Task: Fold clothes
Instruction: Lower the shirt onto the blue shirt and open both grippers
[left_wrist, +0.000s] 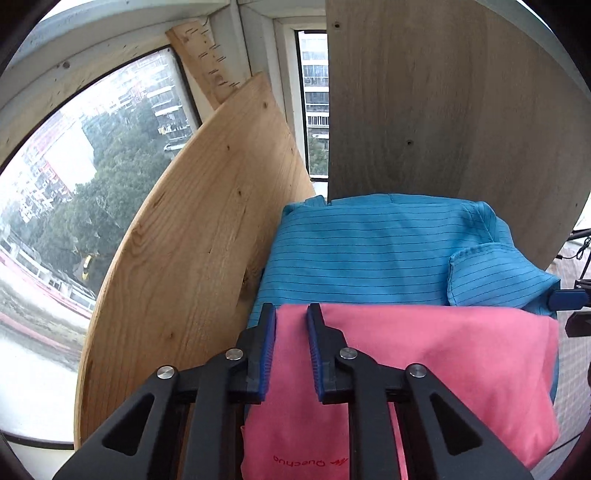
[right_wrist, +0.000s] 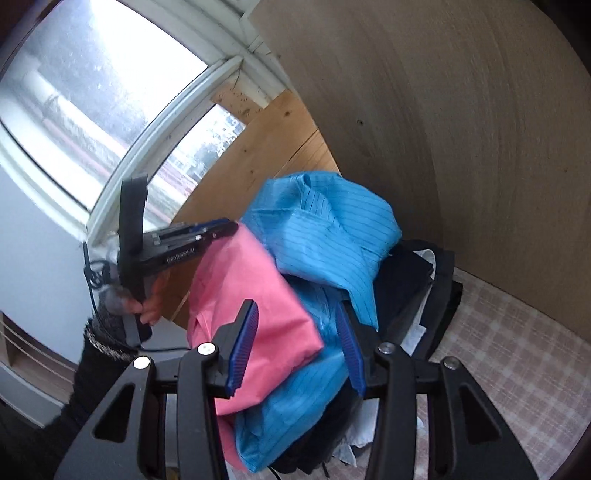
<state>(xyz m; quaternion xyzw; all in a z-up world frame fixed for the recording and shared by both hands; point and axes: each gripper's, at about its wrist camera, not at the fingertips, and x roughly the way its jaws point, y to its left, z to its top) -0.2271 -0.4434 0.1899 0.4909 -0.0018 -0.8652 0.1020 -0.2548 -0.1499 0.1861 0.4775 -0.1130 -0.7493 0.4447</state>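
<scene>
Pink garment (left_wrist: 424, 362) (mirrored red "Quechua" print); left gripper (right_wrist: 207, 236) lettered "GenRobot.AI".

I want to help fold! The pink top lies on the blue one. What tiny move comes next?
Probably ease the left gripper and right gripper up and away: the pink garment already lies folded on the blue striped garment, and both sets of jaws sit at its edge.

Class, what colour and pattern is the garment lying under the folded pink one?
The garment is bright blue with thin dark pinstripes, clearest in the left wrist view.
</scene>
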